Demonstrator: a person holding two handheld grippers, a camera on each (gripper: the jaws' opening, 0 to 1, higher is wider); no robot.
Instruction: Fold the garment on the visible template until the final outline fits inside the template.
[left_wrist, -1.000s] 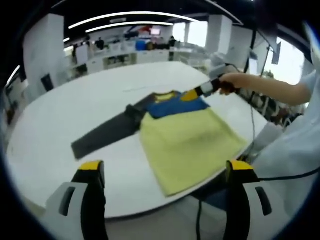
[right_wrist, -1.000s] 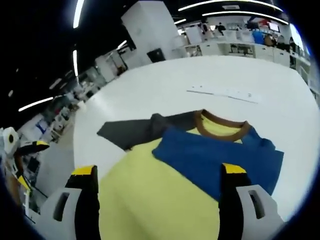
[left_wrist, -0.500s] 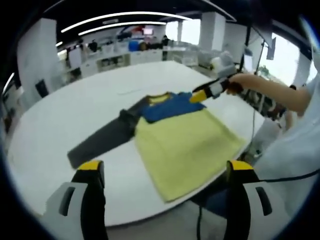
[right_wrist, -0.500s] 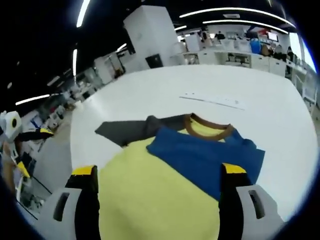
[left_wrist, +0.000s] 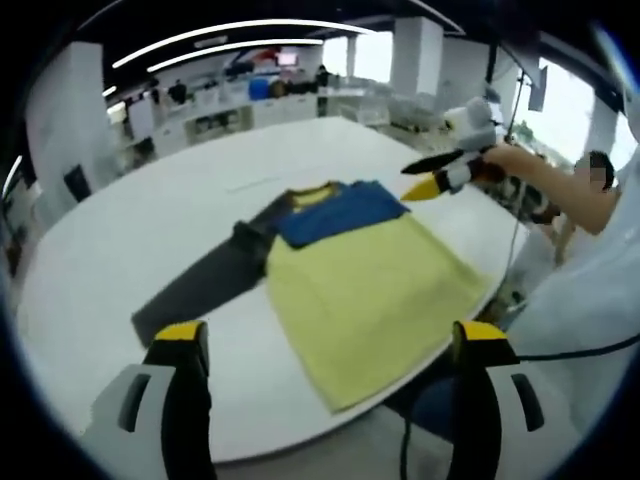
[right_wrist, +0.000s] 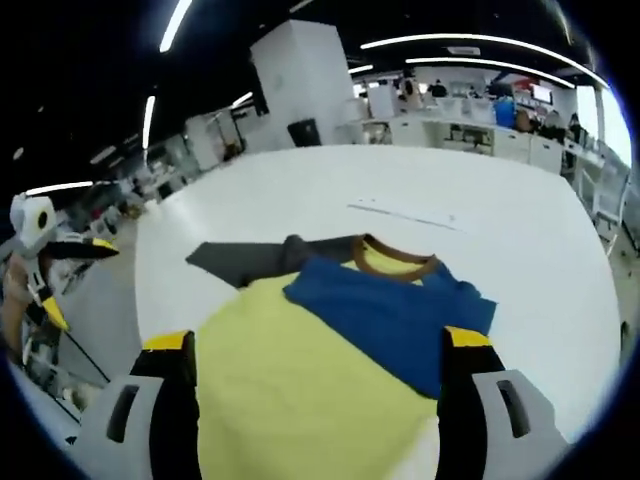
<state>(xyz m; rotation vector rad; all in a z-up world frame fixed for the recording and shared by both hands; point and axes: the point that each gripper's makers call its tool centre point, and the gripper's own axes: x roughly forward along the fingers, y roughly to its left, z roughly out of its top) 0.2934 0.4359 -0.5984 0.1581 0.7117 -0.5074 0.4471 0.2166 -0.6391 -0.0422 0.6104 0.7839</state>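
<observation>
- The shirt (left_wrist: 350, 270) lies flat on the white bench (left_wrist: 150, 230), its yellow body toward the near edge and the brown collar (right_wrist: 393, 258) away from the person.
- One blue sleeve (right_wrist: 395, 315) is folded in across the chest; the grey sleeve (left_wrist: 205, 285) lies stretched out to the side, unfolded.
- No template outline can be made out under the shirt in either view.
- Change: a second ago the right claw (left_wrist: 432, 185) was low at the folded blue sleeve by the collar; it now hangs raised, clear of the cloth and off to the shirt's side. The shirt itself lies as before.
- Judgement: the first sleeve fold looks finished and let go; the grey sleeve is the likely next fold, with the body fold after that.
- Right claw: its own view shows the jaws spread wide, nothing between them, touching nothing.
- Left claw (left_wrist: 330, 345): jaws wide apart, empty, held back above the near bench edge, well short of the shirt.
</observation>
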